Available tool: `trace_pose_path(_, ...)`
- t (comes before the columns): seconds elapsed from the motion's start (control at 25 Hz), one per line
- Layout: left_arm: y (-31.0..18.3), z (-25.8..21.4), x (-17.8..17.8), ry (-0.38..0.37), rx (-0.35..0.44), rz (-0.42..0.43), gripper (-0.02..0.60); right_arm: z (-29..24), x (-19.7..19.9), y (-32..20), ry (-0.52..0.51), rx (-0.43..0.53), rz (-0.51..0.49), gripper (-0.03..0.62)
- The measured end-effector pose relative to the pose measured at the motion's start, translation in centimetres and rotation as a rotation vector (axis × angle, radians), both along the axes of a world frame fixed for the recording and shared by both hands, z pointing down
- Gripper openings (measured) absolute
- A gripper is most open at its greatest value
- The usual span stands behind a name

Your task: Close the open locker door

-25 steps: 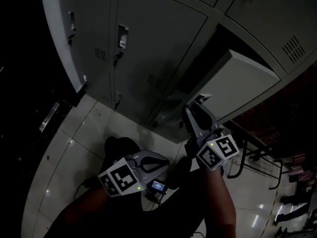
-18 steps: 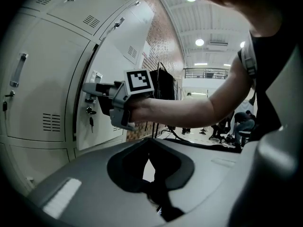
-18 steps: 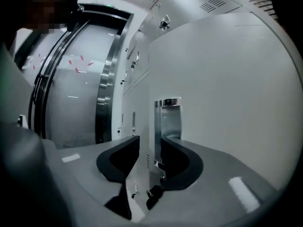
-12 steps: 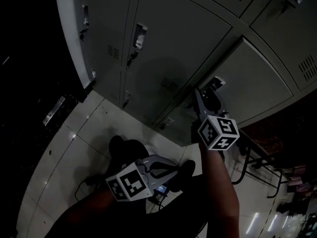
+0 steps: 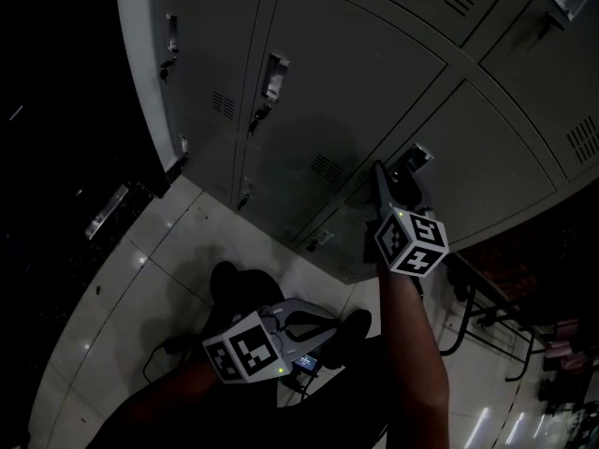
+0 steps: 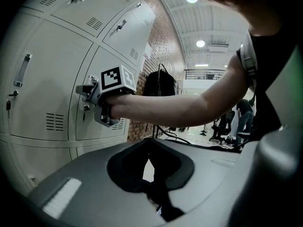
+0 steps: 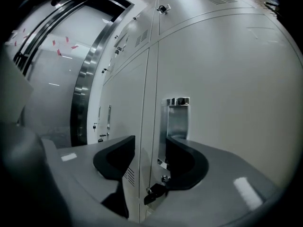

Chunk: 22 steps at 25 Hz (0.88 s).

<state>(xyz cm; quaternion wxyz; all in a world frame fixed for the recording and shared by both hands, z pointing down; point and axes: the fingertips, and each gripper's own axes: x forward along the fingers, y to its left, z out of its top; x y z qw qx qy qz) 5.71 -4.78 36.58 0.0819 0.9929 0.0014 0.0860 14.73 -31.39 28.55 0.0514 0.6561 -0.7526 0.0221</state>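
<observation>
Grey lockers [image 5: 356, 64], one door [image 5: 487, 166] closed; right tool [image 7: 150, 144] opening, empty; left tool [image 6: 150, 161] pressed together.

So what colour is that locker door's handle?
Shiny silver handle on a pale grey door; clearest in the right gripper view.

The grey metal locker door [image 5: 473, 152] stands shut, flush with the neighbouring door [image 5: 346, 92]. An upright, recessed chrome handle [image 7: 177, 119] sits near its closing edge, with a small lock [image 7: 164, 178] just below the handle.
</observation>
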Motion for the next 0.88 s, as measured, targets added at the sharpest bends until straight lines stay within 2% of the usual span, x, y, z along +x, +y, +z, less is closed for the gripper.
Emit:
trace_pose_path(0.48,0.1,0.7,0.1,-0.038,0.021,0.002,0.012,0.5,1.2,5.6,-0.069,0.011,-0.035,0.206)
trace_pose_path(0.72,0.2,1.1,0.7,-0.064,0.029,0.001,0.012,0.5,0.4,10.2,-0.006,0.017,-0.116,0.117)
trace_pose_path(0.88,0.2,1.3,0.9,-0.081,0.03,-0.001,0.012,0.5,0.2,13.5,-0.025,0.016,-0.153,0.028)
